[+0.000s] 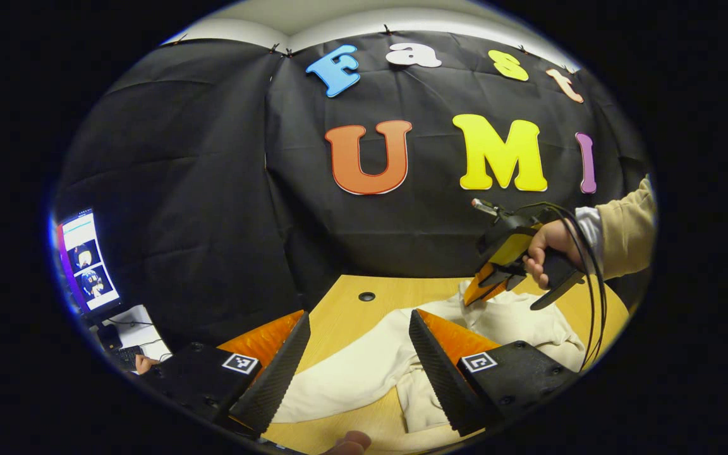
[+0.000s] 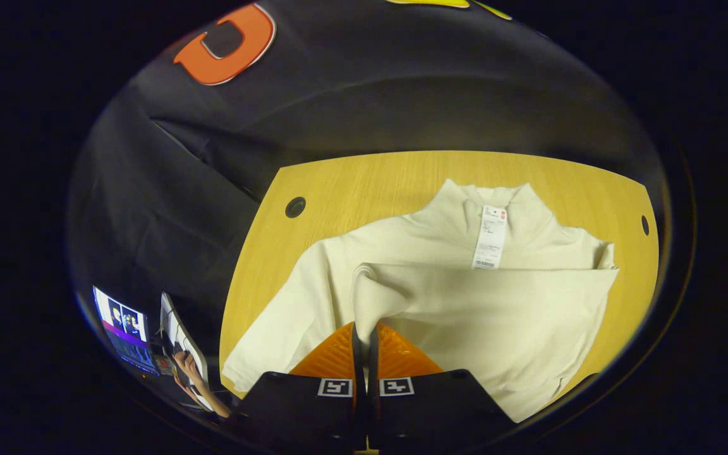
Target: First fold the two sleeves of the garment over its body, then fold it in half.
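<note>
A cream long-sleeved garment (image 2: 497, 309) lies flat on the wooden table (image 2: 370, 183), collar at the far side with a white label (image 2: 490, 237) on it. One sleeve (image 2: 465, 281) is folded across the body. My right gripper (image 2: 364, 327) is shut on that sleeve's cuff. The other sleeve (image 2: 275, 328) stretches out toward the table's near left edge. In the left gripper view, my left gripper (image 1: 359, 316) hovers open above this sleeve (image 1: 351, 370), with nothing between its fingers. Farther right, a hand holds the right gripper (image 1: 481, 292) down on the garment.
A lit monitor (image 1: 86, 259) stands left of the table, with a person's hand (image 2: 188, 366) at a keyboard below it. The tabletop has a round cable hole (image 2: 295, 206) at the far left and another (image 2: 645, 224) at the right edge.
</note>
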The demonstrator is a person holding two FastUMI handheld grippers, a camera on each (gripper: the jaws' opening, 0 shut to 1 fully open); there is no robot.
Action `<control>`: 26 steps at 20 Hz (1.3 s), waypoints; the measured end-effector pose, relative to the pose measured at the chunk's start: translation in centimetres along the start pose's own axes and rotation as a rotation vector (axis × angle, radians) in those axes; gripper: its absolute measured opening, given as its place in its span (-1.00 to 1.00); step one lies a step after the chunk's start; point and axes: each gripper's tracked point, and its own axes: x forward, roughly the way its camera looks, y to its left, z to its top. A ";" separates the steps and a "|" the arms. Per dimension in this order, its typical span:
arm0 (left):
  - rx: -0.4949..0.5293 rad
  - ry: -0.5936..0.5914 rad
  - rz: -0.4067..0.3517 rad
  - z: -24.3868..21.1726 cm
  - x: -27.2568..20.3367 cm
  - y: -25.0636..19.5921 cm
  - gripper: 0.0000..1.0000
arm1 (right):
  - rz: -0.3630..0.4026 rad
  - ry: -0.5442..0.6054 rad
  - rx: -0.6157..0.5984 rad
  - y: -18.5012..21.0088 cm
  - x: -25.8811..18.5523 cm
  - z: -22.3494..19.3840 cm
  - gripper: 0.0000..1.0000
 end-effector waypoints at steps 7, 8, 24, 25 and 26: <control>-0.017 -0.043 -0.018 0.2 -1.2 1.3 1.00 | -0.071 0.075 -0.102 2.1 6.3 -1.5 -0.99; -0.016 -0.040 -0.012 0.1 -1.2 1.6 1.00 | -0.080 0.084 -0.102 2.2 7.0 -2.1 -0.98; 0.025 -0.008 -0.001 -1.7 -2.1 2.0 1.00 | -0.067 -0.007 -0.140 1.5 2.6 -1.0 0.43; 0.020 -0.007 -0.009 -1.6 -2.0 1.5 1.00 | -0.067 -0.034 -0.153 1.2 1.4 -0.6 0.51; 0.014 -0.010 -0.016 -1.5 -1.9 0.9 1.00 | -0.070 -0.064 -0.170 0.7 -0.2 0.0 0.65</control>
